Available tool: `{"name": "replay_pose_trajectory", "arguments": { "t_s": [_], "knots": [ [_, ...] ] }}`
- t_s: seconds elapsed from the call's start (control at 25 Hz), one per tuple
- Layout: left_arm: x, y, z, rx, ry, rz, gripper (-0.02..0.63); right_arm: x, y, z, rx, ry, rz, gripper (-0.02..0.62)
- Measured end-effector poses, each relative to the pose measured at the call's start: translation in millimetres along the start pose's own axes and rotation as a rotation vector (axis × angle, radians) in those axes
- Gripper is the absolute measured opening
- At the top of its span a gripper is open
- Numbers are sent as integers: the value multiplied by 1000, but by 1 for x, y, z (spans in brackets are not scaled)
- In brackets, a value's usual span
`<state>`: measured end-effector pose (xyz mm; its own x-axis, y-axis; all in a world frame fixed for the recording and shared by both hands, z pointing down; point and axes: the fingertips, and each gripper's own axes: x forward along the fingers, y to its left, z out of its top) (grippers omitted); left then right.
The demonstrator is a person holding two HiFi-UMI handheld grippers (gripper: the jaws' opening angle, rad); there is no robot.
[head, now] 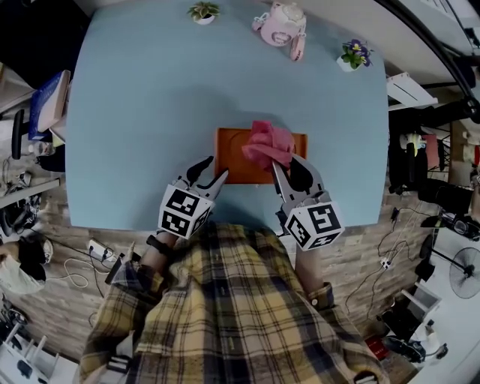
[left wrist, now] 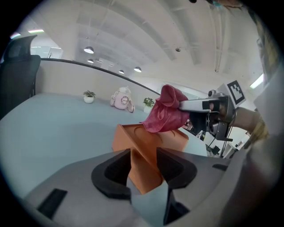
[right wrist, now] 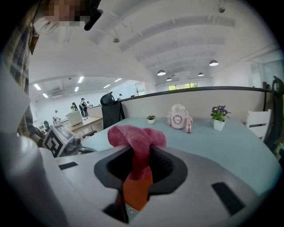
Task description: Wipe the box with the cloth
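An orange box (head: 238,157) lies flat on the light blue table (head: 135,112), near its front edge. My left gripper (head: 213,174) straddles the box's near left corner. In the left gripper view that corner of the box (left wrist: 133,142) fills the gap of the left gripper (left wrist: 144,156), and both pads appear to touch it. My right gripper (head: 289,166) is shut on a bunched pink cloth (head: 268,144), which rests on the right half of the box top. In the right gripper view the cloth (right wrist: 135,137) hangs between the pads of the right gripper (right wrist: 141,166), with the box (right wrist: 136,193) just below.
Along the table's far edge stand a small potted plant (head: 203,12), a pink toy-like bottle (head: 283,24) and a purple flower pot (head: 354,54). Chairs, cables and shelves crowd the floor on both sides of the table.
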<state>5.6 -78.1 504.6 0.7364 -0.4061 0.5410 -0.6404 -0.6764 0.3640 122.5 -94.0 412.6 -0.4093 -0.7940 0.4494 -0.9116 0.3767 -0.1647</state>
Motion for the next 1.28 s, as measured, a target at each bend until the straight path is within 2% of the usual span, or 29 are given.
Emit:
{"name": "replay_pose_trajectory", "arguments": {
  "t_s": [0.16,0.44,0.84,1.0,1.16,1.28],
  "knots": [
    [2,-2,-2,8,0,7,152,4,2,0,-10,4,23,87],
    [2,-1,-1,-26,-22,3,152,16,13,3,-53,6,79,87],
    [1,1,0,-51,-37,-5,153,57,52,18,-229,14,217,87],
    [2,1,-1,-56,-37,-6,154,77,69,12,-318,61,281,87],
    [2,2,-2,-58,-39,-6,155,99,80,-9,-412,149,355,87],
    [2,1,-1,-60,-42,-9,156,110,78,-26,-504,232,361,87]
  ]
}}
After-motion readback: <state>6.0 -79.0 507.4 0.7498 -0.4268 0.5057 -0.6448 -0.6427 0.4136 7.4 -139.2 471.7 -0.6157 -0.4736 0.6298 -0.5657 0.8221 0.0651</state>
